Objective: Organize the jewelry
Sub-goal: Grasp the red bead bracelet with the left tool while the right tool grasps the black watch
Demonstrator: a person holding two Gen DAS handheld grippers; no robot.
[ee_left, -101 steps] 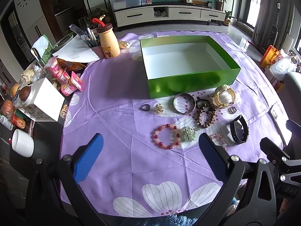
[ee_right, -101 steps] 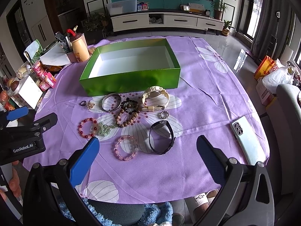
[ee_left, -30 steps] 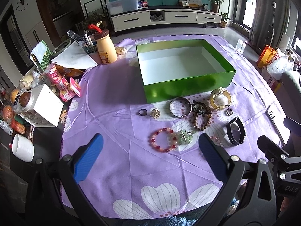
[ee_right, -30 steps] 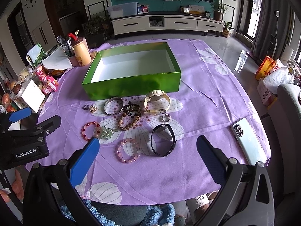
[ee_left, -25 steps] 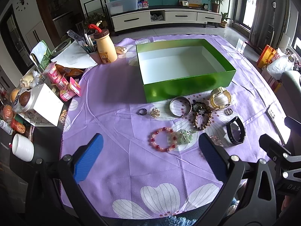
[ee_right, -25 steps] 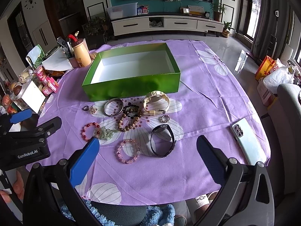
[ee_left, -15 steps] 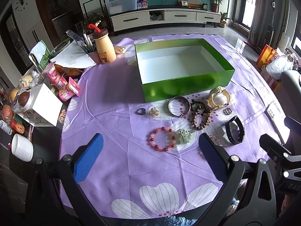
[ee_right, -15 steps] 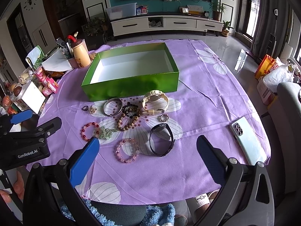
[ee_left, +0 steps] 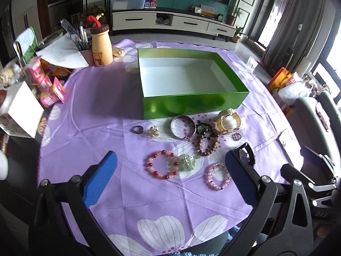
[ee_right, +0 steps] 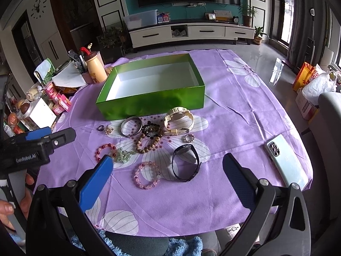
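An open green box (ee_left: 191, 104) (ee_right: 153, 102) with a white, empty inside stands on the purple flowered cloth. In front of it lie a dark ring (ee_left: 137, 129), a gold ring (ee_left: 153, 131), a silver bangle (ee_left: 183, 126), a wooden bead bracelet (ee_left: 207, 144), a cream watch (ee_right: 179, 117), a small sparkly ring (ee_right: 189, 137), a red bead bracelet (ee_left: 160, 164) with a green pendant (ee_left: 187, 162), a pink bead bracelet (ee_right: 147, 175) and a black band (ee_right: 185, 164). My left gripper (ee_left: 170, 175) and my right gripper (ee_right: 167, 178) are open and empty, above the cloth's near edge.
A phone (ee_right: 286, 163) lies at the cloth's right. A beige bear bottle (ee_left: 101, 45), a pen holder, papers, pink snack cups (ee_left: 45, 86) and a white box (ee_left: 20, 109) crowd the left. A grey chair (ee_right: 331, 128) stands at the right.
Both views have shifted slightly; the left gripper has drifted a little nearer the jewelry. Nothing on the cloth has moved and both grippers stay open.
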